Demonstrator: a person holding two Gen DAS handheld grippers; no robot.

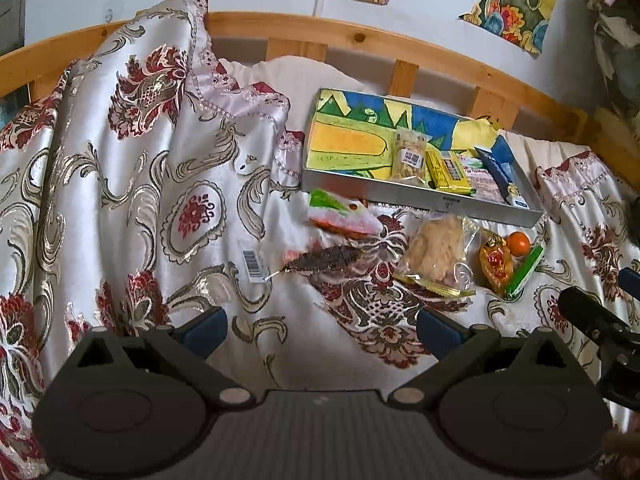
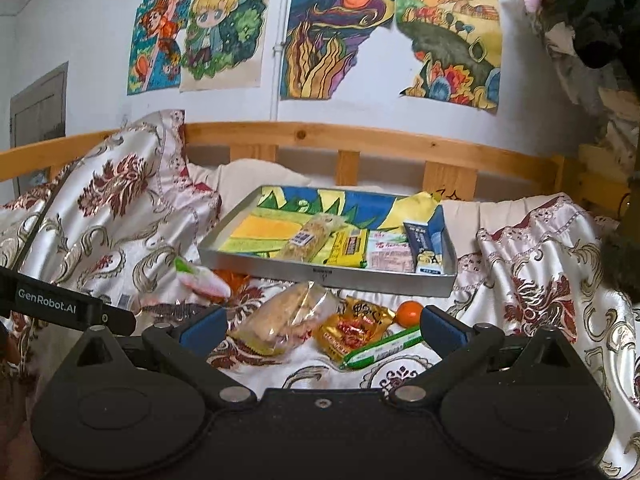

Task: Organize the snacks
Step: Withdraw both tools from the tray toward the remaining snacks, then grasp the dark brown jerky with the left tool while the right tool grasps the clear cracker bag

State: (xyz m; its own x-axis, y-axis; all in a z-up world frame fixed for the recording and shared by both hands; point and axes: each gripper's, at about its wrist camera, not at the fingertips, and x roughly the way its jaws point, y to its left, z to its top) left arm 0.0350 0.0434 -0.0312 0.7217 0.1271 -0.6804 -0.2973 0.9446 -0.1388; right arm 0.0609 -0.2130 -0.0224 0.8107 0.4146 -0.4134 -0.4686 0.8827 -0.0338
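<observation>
A metal tray [image 1: 420, 196] [image 2: 320, 278] lined with a colourful drawing sits on the bed and holds several snack packs at its right end. In front of it lie loose snacks: a clear bag of crackers [image 1: 438, 252] [image 2: 286, 322], a gold-red packet [image 1: 496, 266] [image 2: 352, 330], an orange ball [image 1: 519, 243] [image 2: 410, 313], a green stick [image 1: 525, 270] [image 2: 384, 348], a pink-green packet [image 1: 342, 216] [image 2: 202, 278] and a dark dried-fish pack [image 1: 324, 259]. My left gripper [image 1: 322, 330] is open and empty, short of the snacks. My right gripper [image 2: 322, 326] is open and empty, its jaws either side of the crackers and gold packet.
A floral satin quilt [image 1: 132, 168] [image 2: 112, 208] is heaped on the left. A wooden bed rail [image 1: 360, 36] [image 2: 360, 142] runs behind the tray. Drawings hang on the wall [image 2: 336, 36]. The right gripper's body [image 1: 596, 320] shows at the left view's right edge.
</observation>
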